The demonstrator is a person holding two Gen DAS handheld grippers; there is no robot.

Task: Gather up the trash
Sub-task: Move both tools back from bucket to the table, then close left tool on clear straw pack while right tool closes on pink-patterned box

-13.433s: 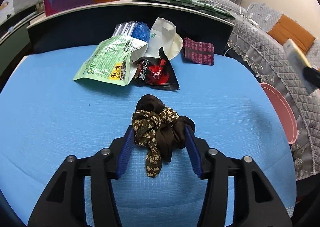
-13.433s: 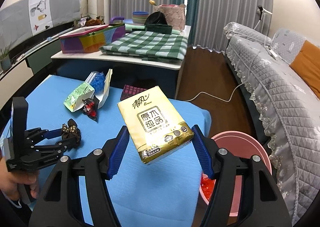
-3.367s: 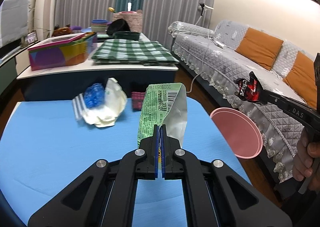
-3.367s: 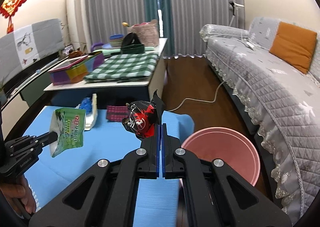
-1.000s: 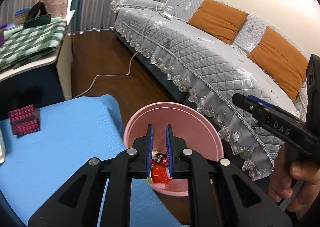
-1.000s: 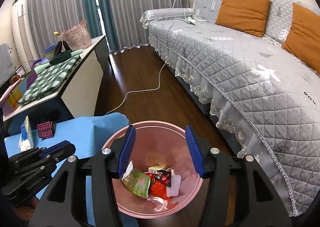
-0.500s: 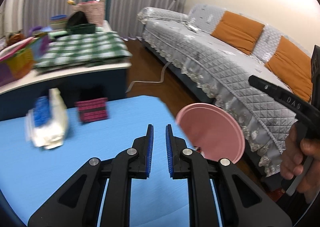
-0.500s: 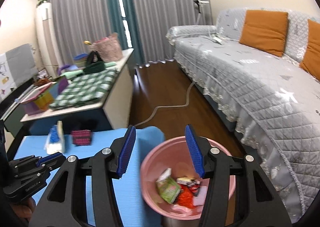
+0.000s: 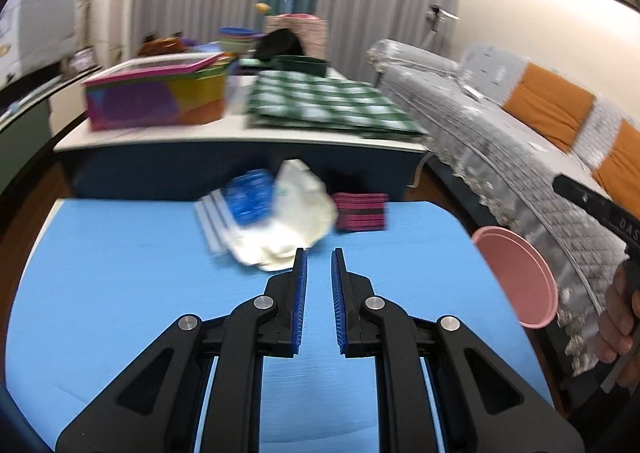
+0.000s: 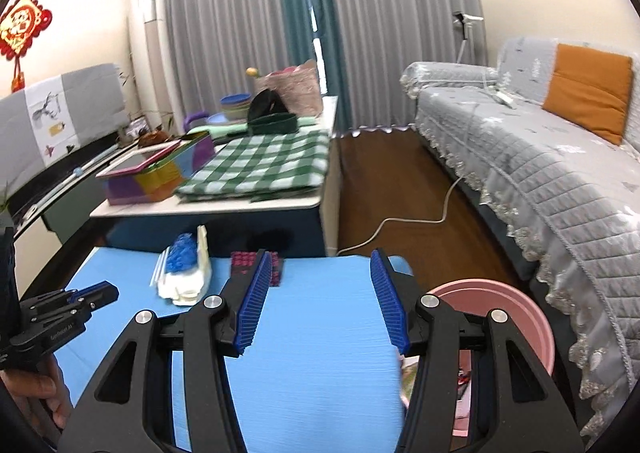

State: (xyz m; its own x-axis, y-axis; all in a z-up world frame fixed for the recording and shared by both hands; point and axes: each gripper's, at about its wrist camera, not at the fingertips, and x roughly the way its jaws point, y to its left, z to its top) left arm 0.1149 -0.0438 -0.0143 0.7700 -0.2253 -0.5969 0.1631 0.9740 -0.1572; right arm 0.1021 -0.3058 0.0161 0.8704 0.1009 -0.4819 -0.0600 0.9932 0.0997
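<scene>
A crumpled white bag (image 9: 288, 221) with a blue wrapper (image 9: 250, 195) lies at the far side of the blue table (image 9: 120, 293); it also shows in the right wrist view (image 10: 186, 277). A dark red checked packet (image 9: 360, 207) lies right of it and shows in the right wrist view (image 10: 276, 265). My left gripper (image 9: 319, 257) is slightly open and empty, just short of the white bag. My right gripper (image 10: 320, 273) is wide open and empty above the table's right part. The pink bin (image 10: 516, 317) stands right of the table, holding wrappers.
A low white table (image 10: 208, 205) behind holds a colourful box (image 10: 160, 169), a green checked cloth (image 10: 264, 165) and bowls. A grey sofa (image 10: 540, 157) with orange cushions runs along the right. A white cable (image 10: 420, 219) lies on the wood floor.
Both grippers have swung left from the pink bin back over the blue table. The left gripper has come closer to the white bag and opened slightly.
</scene>
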